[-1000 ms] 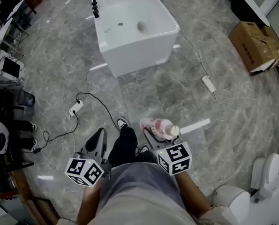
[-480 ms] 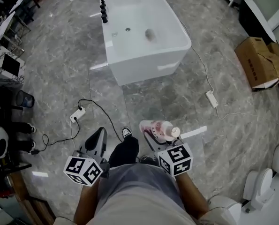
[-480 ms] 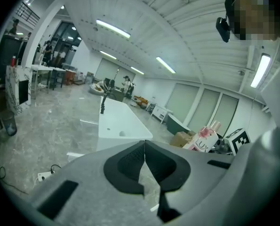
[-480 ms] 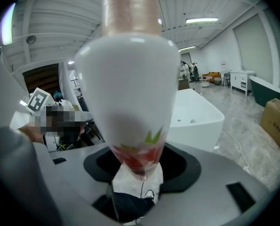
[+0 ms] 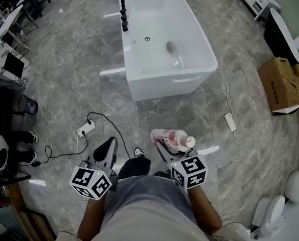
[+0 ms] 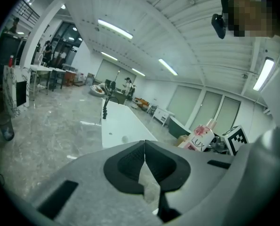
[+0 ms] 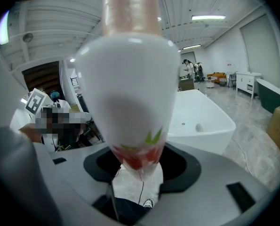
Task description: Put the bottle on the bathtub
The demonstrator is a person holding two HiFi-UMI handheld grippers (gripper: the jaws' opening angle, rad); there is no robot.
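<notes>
Head view: bottle [image 5: 172,138] in right gripper [image 5: 162,143]

The person holds both forearms low and close to the torso, the left arm [image 5: 90,216] and right arm [image 5: 205,212] roughly parallel, each gripper pointing forward and down. The left gripper [image 5: 110,144] has its jaws pressed together with nothing between them (the dark pads meet along one line in the left gripper view). The right gripper [image 5: 162,145] has its jaws clamped on a bottle [image 5: 171,138], gripping its printed body. One marker cube [image 5: 90,182] sits over the left wrist, the other cube [image 5: 189,171] over the right.
</notes>
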